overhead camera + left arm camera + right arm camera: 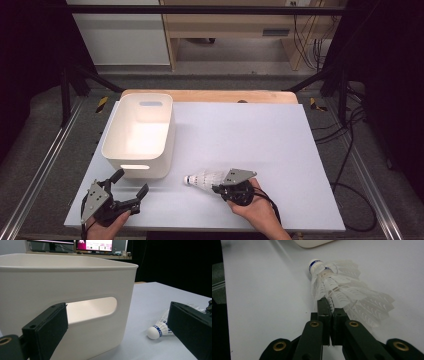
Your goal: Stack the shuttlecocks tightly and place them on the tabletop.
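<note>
A white shuttlecock (204,178) with a blue band on its cork lies on its side on the white table (250,130), cork pointing left. My right gripper (216,189) is shut on the edge of its feather skirt; in the right gripper view the jaws pinch the shuttlecock's (342,287) feathers at the right gripper (330,305). My left gripper (132,182) stands open near the front left corner, with nothing between its jaws. The left gripper (117,312) faces the white bin (62,277), with the shuttlecock (158,328) lying to the right.
The white plastic bin (141,97) with handle slots stands on the left half of the table and looks empty. A wooden edge (210,95) runs along the table's far side. Black frame bars and cables flank the table.
</note>
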A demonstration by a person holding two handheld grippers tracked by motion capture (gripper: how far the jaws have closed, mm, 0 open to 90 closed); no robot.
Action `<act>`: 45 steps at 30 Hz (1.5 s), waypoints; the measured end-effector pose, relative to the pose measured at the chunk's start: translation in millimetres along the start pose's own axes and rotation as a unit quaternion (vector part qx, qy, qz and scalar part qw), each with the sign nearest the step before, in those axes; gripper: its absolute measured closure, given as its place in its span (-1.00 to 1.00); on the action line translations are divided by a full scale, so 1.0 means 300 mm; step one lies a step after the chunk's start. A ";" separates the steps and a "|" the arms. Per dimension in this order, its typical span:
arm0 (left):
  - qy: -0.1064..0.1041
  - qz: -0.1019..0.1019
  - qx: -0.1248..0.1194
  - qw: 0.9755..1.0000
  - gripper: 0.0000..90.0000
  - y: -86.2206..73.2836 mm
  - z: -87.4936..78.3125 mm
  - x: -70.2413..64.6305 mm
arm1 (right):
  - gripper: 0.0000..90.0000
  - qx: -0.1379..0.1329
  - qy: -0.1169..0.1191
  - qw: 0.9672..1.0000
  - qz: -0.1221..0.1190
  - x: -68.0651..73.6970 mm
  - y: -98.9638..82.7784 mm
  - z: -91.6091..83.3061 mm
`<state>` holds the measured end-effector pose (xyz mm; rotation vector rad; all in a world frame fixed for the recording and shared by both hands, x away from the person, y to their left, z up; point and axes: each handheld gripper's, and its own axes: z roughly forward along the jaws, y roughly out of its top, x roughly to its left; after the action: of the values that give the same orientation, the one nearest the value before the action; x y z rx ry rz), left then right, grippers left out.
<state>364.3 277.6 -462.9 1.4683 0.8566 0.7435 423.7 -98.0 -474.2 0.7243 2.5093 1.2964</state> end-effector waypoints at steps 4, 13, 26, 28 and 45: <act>0.000 0.000 0.000 1.000 -0.93 0.000 0.000 0.000 | 0.96 0.005 -0.002 1.000 -0.003 0.004 0.000 0.004; 0.000 0.000 0.000 1.000 -0.93 0.000 0.000 0.001 | 0.70 0.011 -0.011 1.000 -0.006 0.007 -0.002 -0.004; 0.000 0.001 0.000 1.000 -0.93 0.000 0.000 0.000 | 0.16 0.007 -0.018 1.000 0.006 0.008 -0.009 -0.048; 0.000 0.001 0.000 1.000 -0.93 0.000 0.000 0.000 | 0.11 0.007 -0.019 1.000 0.007 0.008 -0.009 -0.050; 0.002 -0.001 -0.005 1.000 -0.93 0.003 -0.005 0.003 | -0.61 0.013 -0.028 0.999 0.023 0.014 -0.012 -0.068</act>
<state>363.6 279.2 -462.0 1.4571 0.8549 0.7484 410.6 -112.0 -465.1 0.8164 2.4829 1.2422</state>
